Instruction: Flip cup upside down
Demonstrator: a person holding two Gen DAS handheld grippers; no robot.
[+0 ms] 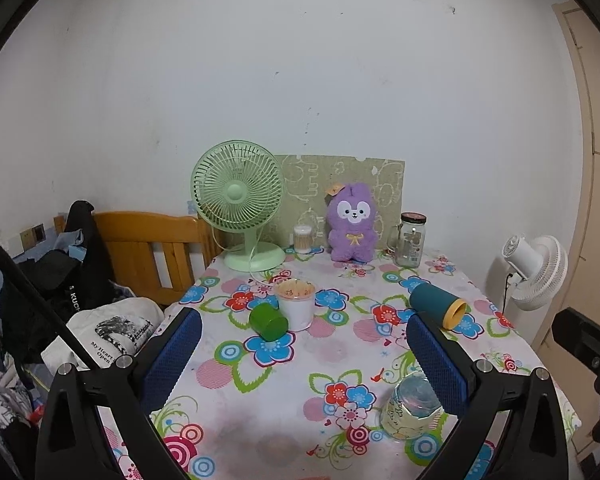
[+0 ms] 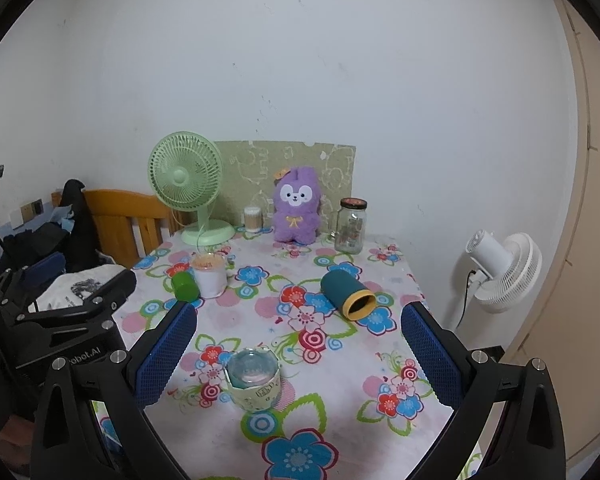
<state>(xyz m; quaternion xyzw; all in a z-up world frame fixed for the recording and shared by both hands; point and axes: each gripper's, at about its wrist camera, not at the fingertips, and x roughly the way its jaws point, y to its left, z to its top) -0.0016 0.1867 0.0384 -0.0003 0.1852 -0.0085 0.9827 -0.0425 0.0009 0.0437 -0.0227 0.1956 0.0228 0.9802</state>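
Observation:
A clear glass cup [image 2: 253,379] with a pale patterned sleeve stands upside down on the floral tablecloth [image 2: 320,420], between and just ahead of my right gripper's [image 2: 298,346] open, empty fingers. In the left wrist view the same cup [image 1: 412,406] sits beside the right finger [image 1: 440,364] of my open, empty left gripper [image 1: 304,350]. A teal tumbler [image 2: 346,292] with a yellow rim lies on its side, also seen in the left wrist view [image 1: 438,304]. A small green cup [image 2: 185,286] lies tipped against a white cup [image 2: 209,274].
At the table's back stand a green desk fan [image 2: 188,188], a purple plush toy [image 2: 296,206], a glass jar [image 2: 351,226] and a cotton swab box [image 2: 253,219]. A wooden bed frame [image 2: 120,220] with clothes is left; a white floor fan [image 2: 504,272] is right.

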